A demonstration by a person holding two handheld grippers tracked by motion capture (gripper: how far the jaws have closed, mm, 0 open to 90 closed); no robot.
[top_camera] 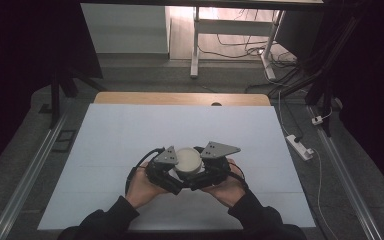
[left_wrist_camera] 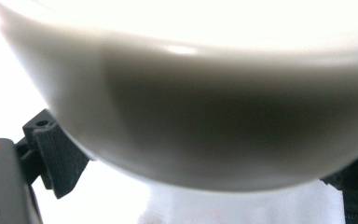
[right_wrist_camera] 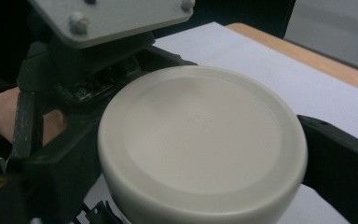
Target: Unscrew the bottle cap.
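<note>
While the white sheet (top_camera: 130, 145) covers nearly the whole table (top_camera: 180, 98) and leaves only a strip of wood bare at the far edge, the work sits in a small knot near the person's side of it, about midway across. There a round cream-white container (top_camera: 188, 161) with a flat lid lies between the two tools, its short axis upright and its lid facing the ceiling. The left gripper (top_camera: 172, 176) comes at it from the left and the right gripper (top_camera: 200, 176) from the right, so the two point at each other with the container in the line between them; neither is nearer than the other.

In the right gripper view the container (right_wrist_camera: 200, 140) has a black jaw hard against each flank, which reads as the right gripper clamped on it just below the lid. In the left gripper view the curved wall (left_wrist_camera: 205, 121) is so close that it blurs, and the jaw tips are hidden under it, so it cannot be told whether the left gripper holds it.

Whichever gripper turns or lifts the lid would have to act about that upright axis, probably with the other holding the body fixed.
</note>
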